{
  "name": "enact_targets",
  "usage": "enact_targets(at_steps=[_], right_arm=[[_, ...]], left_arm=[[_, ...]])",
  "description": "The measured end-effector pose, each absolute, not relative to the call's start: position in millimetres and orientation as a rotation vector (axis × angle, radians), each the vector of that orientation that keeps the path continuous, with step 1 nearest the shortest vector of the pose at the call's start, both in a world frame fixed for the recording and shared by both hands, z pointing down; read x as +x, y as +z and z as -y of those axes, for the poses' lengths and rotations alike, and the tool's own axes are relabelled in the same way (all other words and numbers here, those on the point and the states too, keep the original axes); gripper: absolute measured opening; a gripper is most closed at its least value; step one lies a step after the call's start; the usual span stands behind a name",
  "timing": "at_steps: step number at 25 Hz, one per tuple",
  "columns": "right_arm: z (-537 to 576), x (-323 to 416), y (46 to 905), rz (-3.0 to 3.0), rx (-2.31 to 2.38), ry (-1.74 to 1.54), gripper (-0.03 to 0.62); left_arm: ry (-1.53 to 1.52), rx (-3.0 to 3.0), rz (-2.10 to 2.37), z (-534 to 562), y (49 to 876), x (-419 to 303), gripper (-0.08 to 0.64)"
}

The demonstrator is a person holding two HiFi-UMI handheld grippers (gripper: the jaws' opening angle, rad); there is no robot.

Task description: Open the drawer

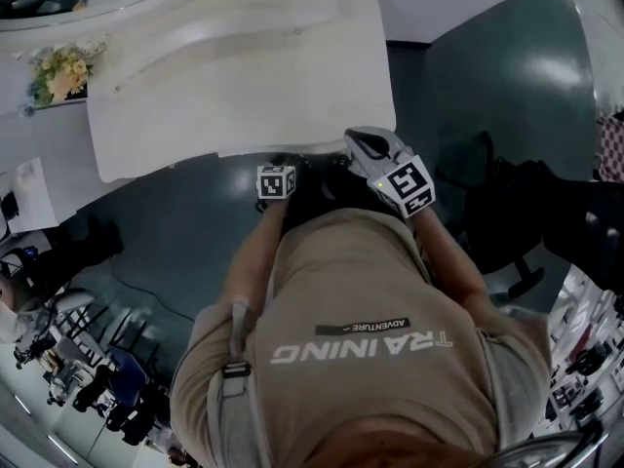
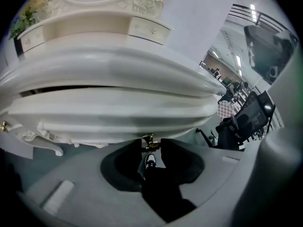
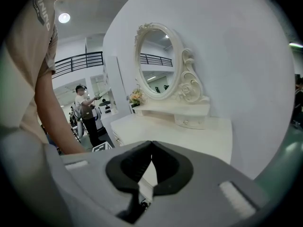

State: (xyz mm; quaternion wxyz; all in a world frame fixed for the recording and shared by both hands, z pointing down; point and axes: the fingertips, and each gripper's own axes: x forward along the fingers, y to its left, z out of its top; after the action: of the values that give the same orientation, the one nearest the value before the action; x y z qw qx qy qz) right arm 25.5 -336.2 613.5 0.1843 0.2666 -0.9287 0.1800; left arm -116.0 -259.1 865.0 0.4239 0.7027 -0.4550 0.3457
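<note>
The drawer (image 2: 109,115) runs along the front of the white table (image 2: 109,70), just under its top, with a thin dark slit between the 2 at the left. Its brass knob (image 2: 150,141) hangs at the lower edge of the front. The knob sits between the tips of the left gripper (image 2: 151,147), whose jaws stand slightly apart, 1 on each side of it. Whether the pads press on it I cannot tell. Below the knob, through the gap, a shoe (image 2: 150,161) shows on the floor. A 2nd brass knob (image 2: 4,126) is at the far left of the front.

In the head view the drawer is hidden under the table's front edge, where both grippers are held. The right gripper (image 3: 151,144) is raised beside the table, well apart from the knob, its jaws closed tip to tip with nothing between them. Past it stand an oval mirror (image 3: 158,63), flowers (image 3: 136,97) and 2 small drawers (image 2: 149,30) on the back shelf.
</note>
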Motion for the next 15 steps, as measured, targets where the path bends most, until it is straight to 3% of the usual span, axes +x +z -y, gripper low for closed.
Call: enact_targets(at_steps=[15], right_arm=[[312.8,24.7,625.0,2.602,0.703,0.555,0.003]], left_arm=[[0.963,1.715,1.011,182.2,868.3,-104.2,0.135]])
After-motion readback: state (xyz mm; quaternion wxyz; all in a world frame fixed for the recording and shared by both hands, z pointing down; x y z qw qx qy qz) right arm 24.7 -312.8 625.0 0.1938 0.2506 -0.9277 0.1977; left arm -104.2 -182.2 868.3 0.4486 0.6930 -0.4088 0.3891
